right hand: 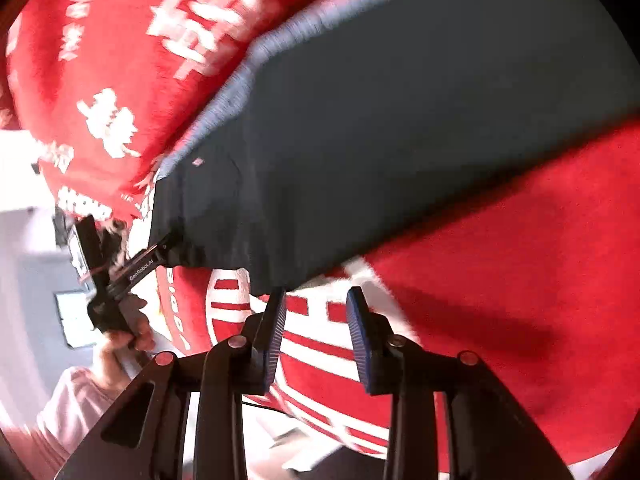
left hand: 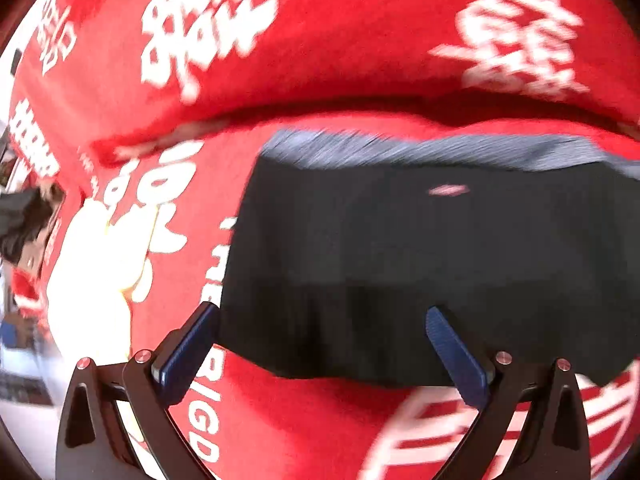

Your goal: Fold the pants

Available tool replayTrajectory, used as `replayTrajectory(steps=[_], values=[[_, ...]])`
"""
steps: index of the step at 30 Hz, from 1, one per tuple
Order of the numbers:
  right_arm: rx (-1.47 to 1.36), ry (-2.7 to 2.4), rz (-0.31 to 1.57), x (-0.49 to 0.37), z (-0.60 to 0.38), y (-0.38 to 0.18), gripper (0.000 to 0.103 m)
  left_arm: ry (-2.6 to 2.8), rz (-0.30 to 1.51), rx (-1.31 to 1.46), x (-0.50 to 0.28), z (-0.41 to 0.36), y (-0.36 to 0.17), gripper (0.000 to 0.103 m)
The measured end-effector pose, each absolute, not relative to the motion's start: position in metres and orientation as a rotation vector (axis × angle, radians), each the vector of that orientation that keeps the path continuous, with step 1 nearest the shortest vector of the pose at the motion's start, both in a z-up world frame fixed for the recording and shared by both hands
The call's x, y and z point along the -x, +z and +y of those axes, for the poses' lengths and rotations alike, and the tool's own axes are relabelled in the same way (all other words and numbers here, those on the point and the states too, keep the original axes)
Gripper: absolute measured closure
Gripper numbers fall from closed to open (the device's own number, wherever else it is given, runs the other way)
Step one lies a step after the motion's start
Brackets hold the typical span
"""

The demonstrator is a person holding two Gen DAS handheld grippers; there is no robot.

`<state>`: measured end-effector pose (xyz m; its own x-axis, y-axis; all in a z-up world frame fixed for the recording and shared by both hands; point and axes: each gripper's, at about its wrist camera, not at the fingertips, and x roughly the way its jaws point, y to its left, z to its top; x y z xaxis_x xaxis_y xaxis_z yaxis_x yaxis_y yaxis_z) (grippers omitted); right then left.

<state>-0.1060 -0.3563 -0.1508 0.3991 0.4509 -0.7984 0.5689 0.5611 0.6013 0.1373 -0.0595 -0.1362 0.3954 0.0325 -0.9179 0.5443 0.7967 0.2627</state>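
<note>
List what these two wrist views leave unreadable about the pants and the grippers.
- Pants: the left wrist view is motion-blurred; fold count and leg layout are unclear.
- Pants, right wrist view: the far end runs off the top-right edge.
- Left gripper: seen small in the right wrist view, its tips meet the fabric edge; any grasp is unclear.
- Right gripper: open, pants edge just beyond it; contact is unclear.
- Red cloth: print smeared.

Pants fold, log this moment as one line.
left gripper: open, at near edge | right gripper: open, at hem | dark pants: folded on red printed cloth
</note>
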Motion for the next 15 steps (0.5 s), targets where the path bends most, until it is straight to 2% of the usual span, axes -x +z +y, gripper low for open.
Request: replayTrajectory(steps=[4, 8, 9, 13, 15], values=[[-0.878, -0.191, 1.184, 0.092, -0.391, -0.129, 0.068, -0.429, 1.119, -0.542, -0.117, -0.103, -0.129, 0.0], [-0.776, -0.223, 1.262, 0.075, -0.405, -0.155, 0.068, -0.511, 1.129, -0.544, -0.102, -0.136, -0.141, 0.0], [-0.76, -0.23, 1.296, 0.075, -0.405, -0.164, 0.074, -0.504, 1.117, -0.587, -0.098, -0.141, -0.148, 0.0], [-0.786, -0.226, 1.245, 0.089, -0.414, -0.168, 0.076, -0.389, 1.181, -0.744, -0.106, -0.122, -0.198, 0.0], [-0.758, -0.291, 1.264, 0.093, -0.418, -0.164, 0.08, -0.393, 1.233, -0.67, -0.117, -0.106, -0.199, 0.0]])
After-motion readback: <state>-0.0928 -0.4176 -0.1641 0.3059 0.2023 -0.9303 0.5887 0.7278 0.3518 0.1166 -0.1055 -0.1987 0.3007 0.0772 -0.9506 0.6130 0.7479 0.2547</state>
